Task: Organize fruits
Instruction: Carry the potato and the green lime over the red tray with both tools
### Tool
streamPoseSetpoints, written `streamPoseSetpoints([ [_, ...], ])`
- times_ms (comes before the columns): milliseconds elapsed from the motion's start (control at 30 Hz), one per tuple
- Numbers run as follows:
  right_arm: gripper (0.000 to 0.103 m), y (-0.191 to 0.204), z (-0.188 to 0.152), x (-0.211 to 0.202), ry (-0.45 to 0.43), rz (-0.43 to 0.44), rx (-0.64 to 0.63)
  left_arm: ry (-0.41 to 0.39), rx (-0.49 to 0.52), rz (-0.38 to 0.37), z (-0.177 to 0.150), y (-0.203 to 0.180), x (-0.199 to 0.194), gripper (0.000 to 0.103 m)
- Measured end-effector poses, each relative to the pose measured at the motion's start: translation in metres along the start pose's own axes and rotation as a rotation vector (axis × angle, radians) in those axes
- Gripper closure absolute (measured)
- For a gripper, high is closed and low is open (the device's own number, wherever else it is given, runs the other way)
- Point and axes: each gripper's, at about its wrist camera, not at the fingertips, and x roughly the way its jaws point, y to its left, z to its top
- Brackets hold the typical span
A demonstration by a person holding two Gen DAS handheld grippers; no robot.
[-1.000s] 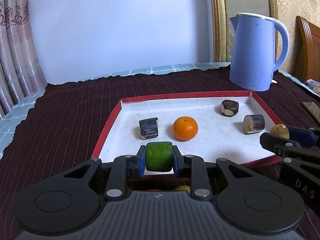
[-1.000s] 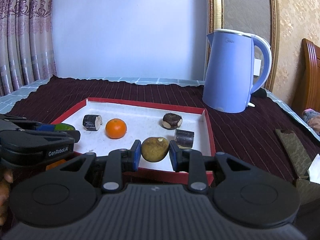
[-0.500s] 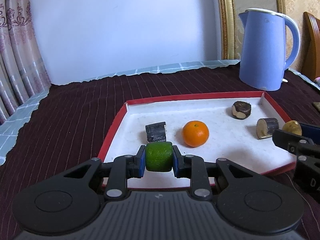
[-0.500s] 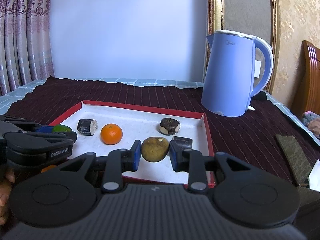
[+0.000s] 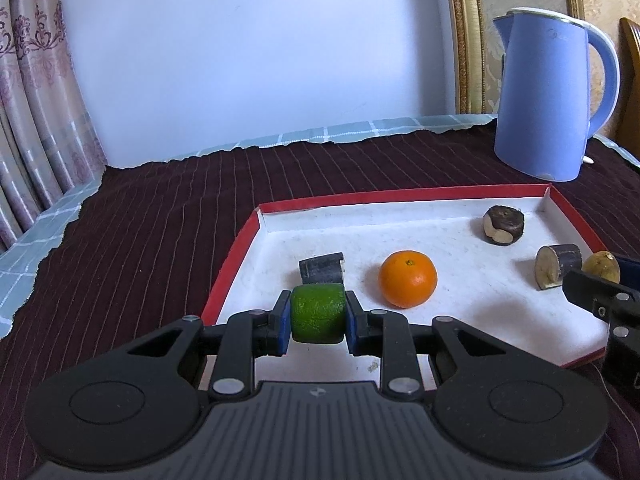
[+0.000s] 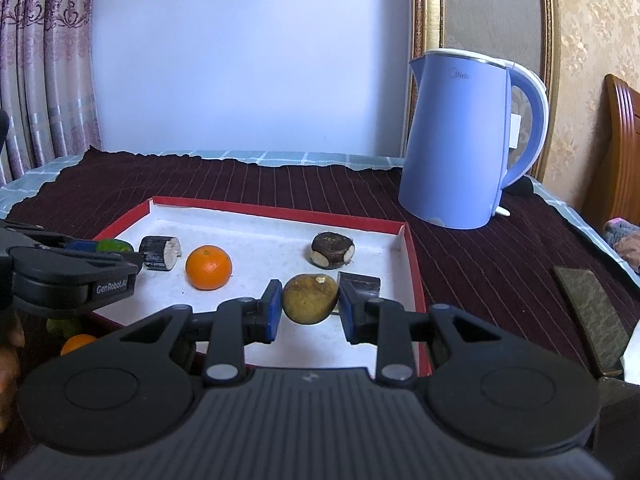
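My left tongs [image 5: 318,316] clamp the green fruit [image 5: 318,314], my right tongs [image 6: 307,300] the brown fruit [image 6: 309,298], both over the red-rimmed tray [image 5: 230,256]; I should lower each onto bare white floor before letting go.

The left gripper [image 5: 318,315] pinched a lime [image 5: 318,314] between its blue pads, held over the near left part of a red-rimmed tray [image 5: 232,258]. On the tray's white floor lay an orange [image 5: 408,279], a dark stub [image 5: 322,269] just behind the lime, a brown chunk [image 5: 503,225] near the far right corner and a cut log piece [image 5: 558,266] nearer. At the right edge the right gripper [image 5: 604,300] reached in beside a yellowish fruit [image 5: 600,266]. A blue kettle [image 5: 548,96] stood behind the tray on the dark striped cloth [image 5: 160,220] covering the worktop.
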Motion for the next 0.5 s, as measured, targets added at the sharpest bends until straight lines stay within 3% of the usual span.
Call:
streamPoseSetpoints([
  [500,0.075,-0.008,0.014,0.017,-0.009,-0.007,0.015,-0.005,-0.012,0.015,0.013,-0.006,0.014,0.078],
])
